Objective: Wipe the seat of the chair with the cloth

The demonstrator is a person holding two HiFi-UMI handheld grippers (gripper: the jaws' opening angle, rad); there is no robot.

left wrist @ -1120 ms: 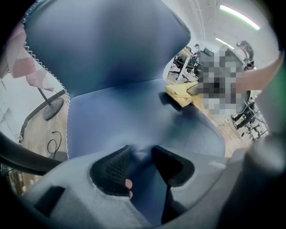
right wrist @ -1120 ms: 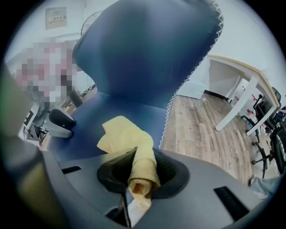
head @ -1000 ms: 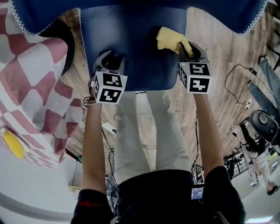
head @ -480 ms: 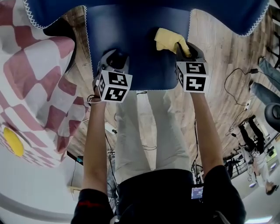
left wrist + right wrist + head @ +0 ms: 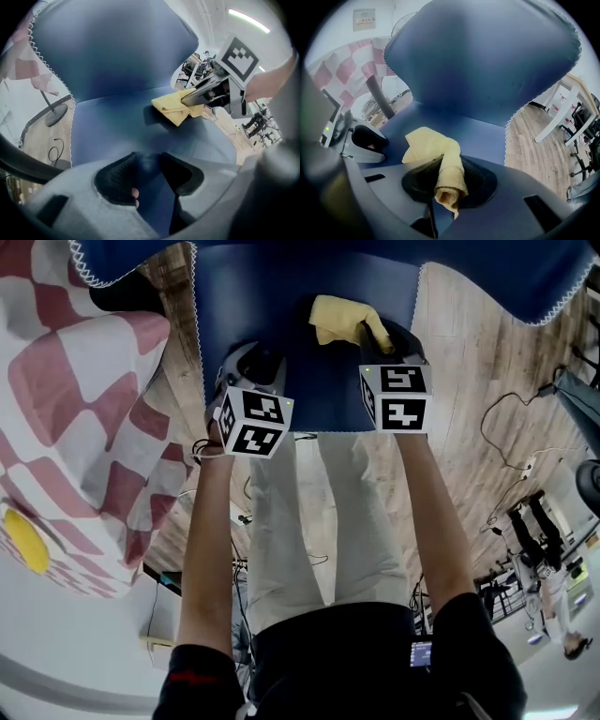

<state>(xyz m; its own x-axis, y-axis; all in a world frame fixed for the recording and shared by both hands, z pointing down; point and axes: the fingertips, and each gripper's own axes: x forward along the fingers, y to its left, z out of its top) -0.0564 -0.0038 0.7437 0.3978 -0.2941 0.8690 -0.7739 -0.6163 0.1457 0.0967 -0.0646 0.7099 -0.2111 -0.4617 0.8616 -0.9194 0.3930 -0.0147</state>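
Observation:
The blue chair seat (image 5: 281, 315) fills the top of the head view, with its backrest (image 5: 112, 47) rising behind it. A yellow cloth (image 5: 337, 322) lies bunched on the seat, right of the middle. My right gripper (image 5: 380, 334) is shut on one rolled end of the cloth (image 5: 429, 145), and the rest spreads on the seat ahead of the jaws. My left gripper (image 5: 253, 367) is low at the seat's front left edge, open, with only blue seat showing between its jaws (image 5: 147, 161). From the left gripper view the cloth (image 5: 176, 108) and right gripper (image 5: 192, 97) are up and to the right.
A red and white checked tablecloth (image 5: 66, 409) hangs close on the left. Wooden floor (image 5: 469, 352) with cables (image 5: 511, 404) lies to the right of the chair. The person's legs (image 5: 319, 521) stand just in front of the seat. Office chairs (image 5: 534, 521) are at the far right.
My right gripper has dragged the cloth leftward across the seat. The left gripper has stayed at the seat's front edge.

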